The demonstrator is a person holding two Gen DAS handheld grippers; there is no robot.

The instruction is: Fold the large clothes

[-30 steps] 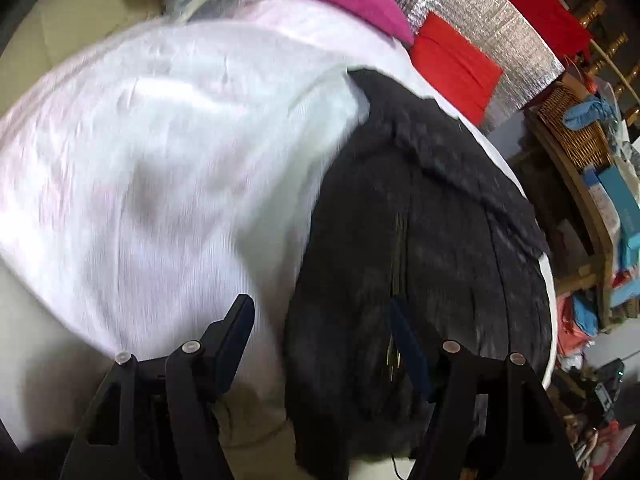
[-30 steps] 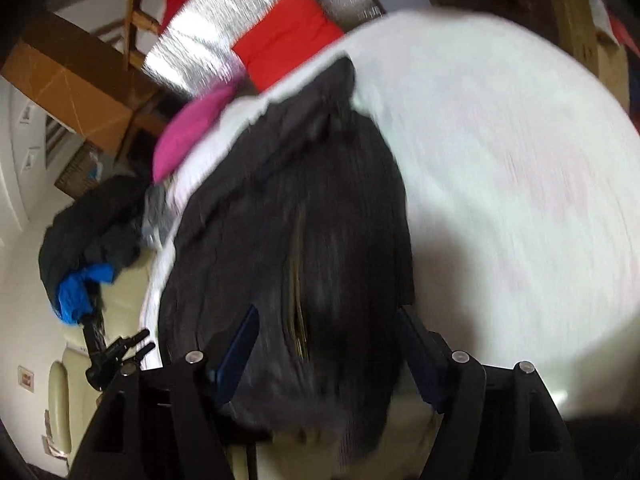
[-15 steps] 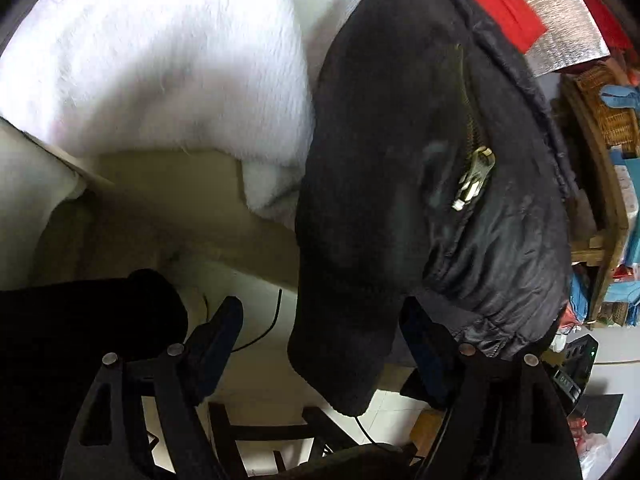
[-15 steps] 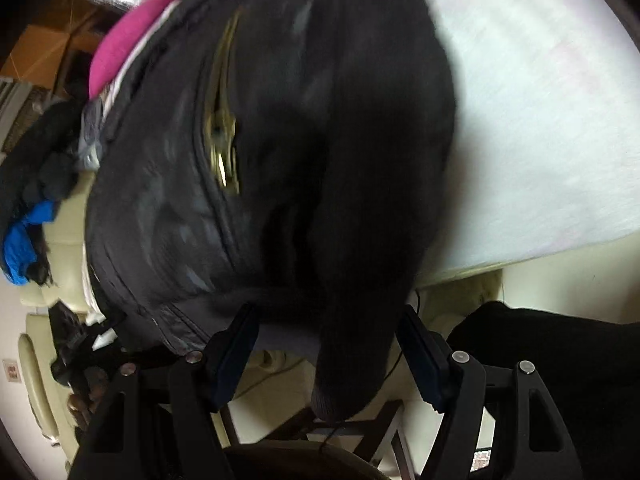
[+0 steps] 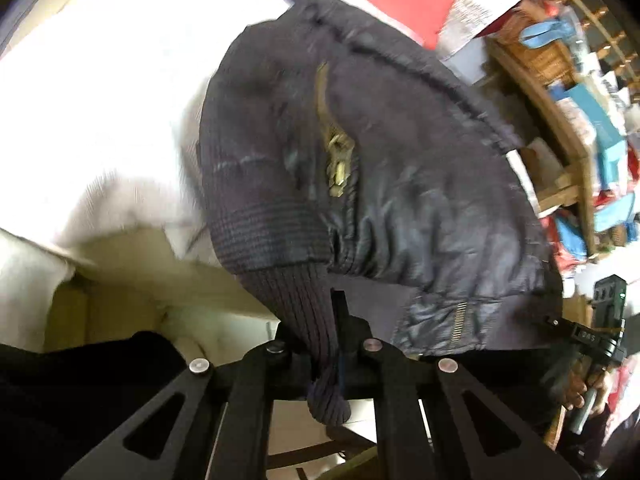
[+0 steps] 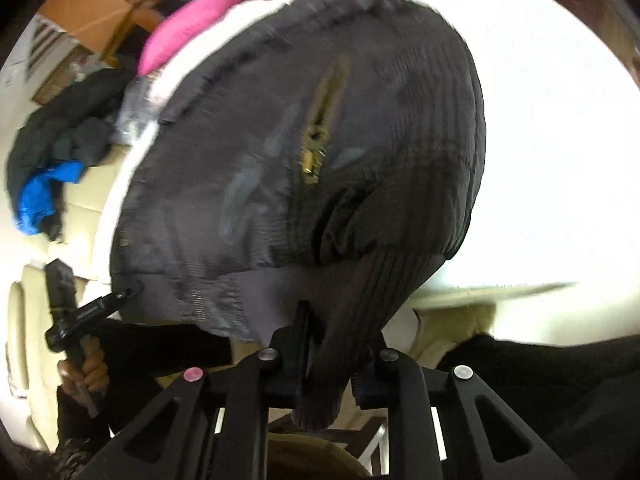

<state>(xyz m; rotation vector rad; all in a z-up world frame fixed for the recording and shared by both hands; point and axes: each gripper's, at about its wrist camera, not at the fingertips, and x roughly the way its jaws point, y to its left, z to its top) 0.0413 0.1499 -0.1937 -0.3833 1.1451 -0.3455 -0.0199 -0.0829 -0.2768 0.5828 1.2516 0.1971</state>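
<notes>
Right wrist: no writing on black jacket (image 6: 300,168).

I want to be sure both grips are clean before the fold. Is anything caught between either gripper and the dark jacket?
Nothing visible. The left gripper is shut directly on the dark jacket at its ribbed cuff; the right gripper's jaws are closing on ribbed knit too.

- Your jacket (image 5: 400,184): dark cloth, slight sheen on the shell, ribbed matt knit cuff (image 5: 304,312).
- Zipper (image 5: 338,164): dull brass-look metal.
- You've a white cover (image 5: 100,112) underneath: soft, matt cloth.
</notes>
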